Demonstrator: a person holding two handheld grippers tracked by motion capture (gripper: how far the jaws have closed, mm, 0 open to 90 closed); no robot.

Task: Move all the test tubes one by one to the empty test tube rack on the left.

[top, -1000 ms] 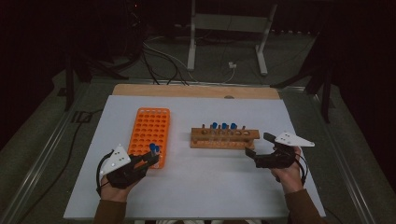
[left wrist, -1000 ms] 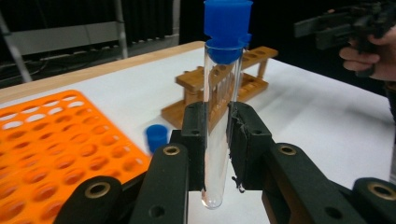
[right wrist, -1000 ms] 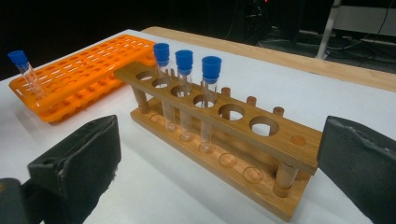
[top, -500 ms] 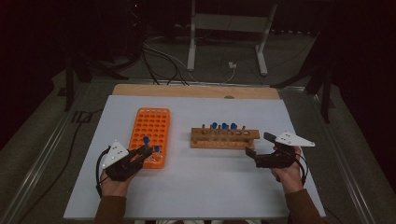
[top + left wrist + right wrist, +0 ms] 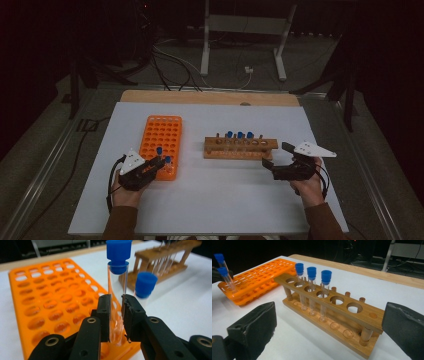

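My left gripper [image 5: 154, 165] [image 5: 116, 305] is shut on a clear test tube [image 5: 116, 287] with a blue cap [image 5: 159, 150], held upright over the near right corner of the orange rack [image 5: 161, 132] [image 5: 50, 297]. The jaws hide its lower end, so I cannot tell whether it sits in a hole. Just beside it, a second blue-capped tube [image 5: 168, 160] [image 5: 145, 285] stands in the rack. My right gripper [image 5: 275, 156] [image 5: 332, 322] stands open and holds nothing, near the right end of the wooden rack [image 5: 240, 147] [image 5: 352, 312]. That rack carries three blue-capped tubes [image 5: 312, 272].
The racks lie on a white table top [image 5: 220, 200] with a wooden strip [image 5: 210, 97] along its far edge. Beyond it are cables [image 5: 175, 65] and a metal stand [image 5: 242, 30] on the dark floor. Several of the wooden rack's holes [image 5: 354, 307] on the right are vacant.
My left gripper has moved left and down with its tube, along the near end of the orange rack. The right gripper has stayed where it was.
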